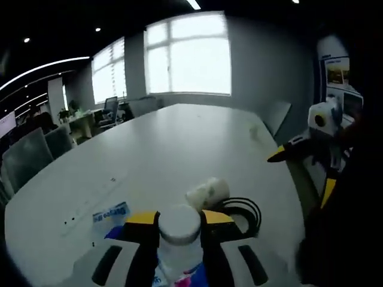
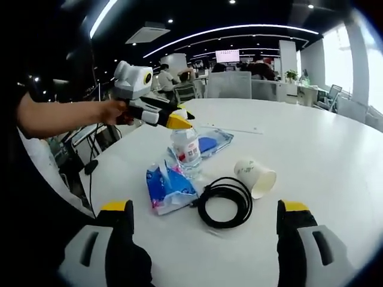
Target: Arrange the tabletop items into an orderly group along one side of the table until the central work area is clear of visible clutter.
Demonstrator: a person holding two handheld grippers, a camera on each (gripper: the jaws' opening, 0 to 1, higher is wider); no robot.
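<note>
Gripping a bottle at the desk's near edge

Closing on a bottle (image 1: 178, 239), the left claw (image 1: 179, 222) has its yellow-tipped jaws clamped at the neck; the bottle stands upright, long axis vertical. In the right gripper view, the bottle rests among a blue packet (image 2: 167, 186), a coiled cable (image 2: 225, 202) and a tipped paper cup (image 2: 255, 177) lying just beyond the cable. The right claw (image 2: 206, 216) hangs empty, jaws wide apart, nearest the cable, which lies straight ahead. The white desk (image 1: 179, 143) stretches bare beyond.
</note>
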